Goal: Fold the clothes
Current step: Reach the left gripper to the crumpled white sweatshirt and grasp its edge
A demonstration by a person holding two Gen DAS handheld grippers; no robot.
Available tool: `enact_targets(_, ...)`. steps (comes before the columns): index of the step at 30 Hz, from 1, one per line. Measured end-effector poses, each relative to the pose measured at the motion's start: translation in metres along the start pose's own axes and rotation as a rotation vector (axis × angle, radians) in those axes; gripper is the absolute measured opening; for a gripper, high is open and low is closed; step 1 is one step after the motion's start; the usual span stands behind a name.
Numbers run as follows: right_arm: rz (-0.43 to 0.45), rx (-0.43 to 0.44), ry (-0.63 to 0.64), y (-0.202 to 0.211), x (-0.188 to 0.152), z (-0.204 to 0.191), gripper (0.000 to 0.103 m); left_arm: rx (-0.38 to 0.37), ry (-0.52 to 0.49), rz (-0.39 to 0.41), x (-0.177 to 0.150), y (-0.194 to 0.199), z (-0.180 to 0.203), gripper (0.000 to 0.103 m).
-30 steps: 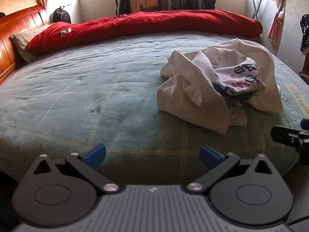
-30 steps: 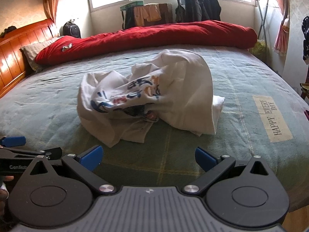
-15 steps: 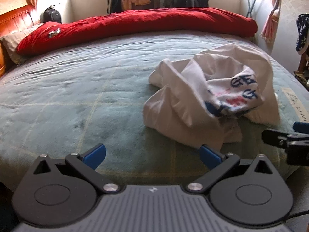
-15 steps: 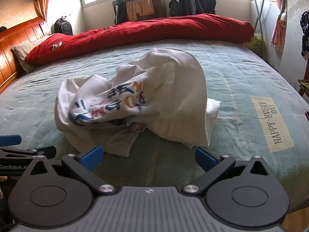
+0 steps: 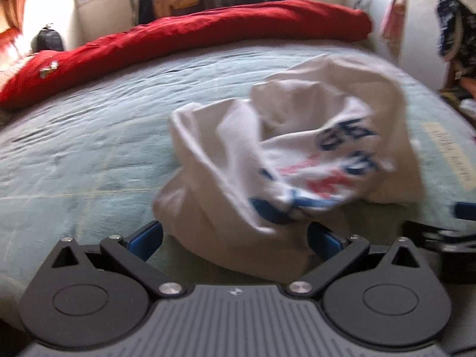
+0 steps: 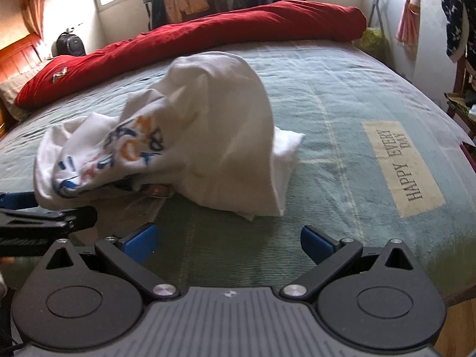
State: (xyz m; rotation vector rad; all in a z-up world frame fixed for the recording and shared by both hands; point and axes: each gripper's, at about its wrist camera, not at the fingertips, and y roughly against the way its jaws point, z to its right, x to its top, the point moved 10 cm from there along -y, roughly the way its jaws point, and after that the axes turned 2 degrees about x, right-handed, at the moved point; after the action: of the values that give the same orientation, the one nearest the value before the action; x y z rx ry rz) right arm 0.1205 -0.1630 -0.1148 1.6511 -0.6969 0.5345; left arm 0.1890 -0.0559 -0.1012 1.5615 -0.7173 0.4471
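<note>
While you hold both tools low over the bed [image 6: 342, 95], a crumpled white T-shirt [image 5: 285, 154] lies just ahead. Your left gripper [image 5: 235, 238] has its blue fingers [image 5: 145, 236] spread wide around the shirt's near edge. Your right gripper [image 6: 227, 242] is also spread wide, empty, with the shirt ahead and left of it.
</note>
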Motion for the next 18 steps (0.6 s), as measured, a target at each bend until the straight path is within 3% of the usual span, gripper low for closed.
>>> enact_targets(9,-0.019,0.003,-0.016,-0.015,0.0,0.007,0.103,0.099,0.061,-0.026,-0.008,-0.005,-0.064,0.103)
enact_targets(12,-0.027,0.015,-0.02,-0.021,0.0,0.003,0.103,0.092,0.071,-0.033,-0.003,-0.011,-0.069,0.103)
enact_targets(18,-0.03,0.033,-0.01,-0.025,0.0,-0.004,0.103,0.09,-0.026,-0.045,-0.008,-0.031,-0.047,0.103)
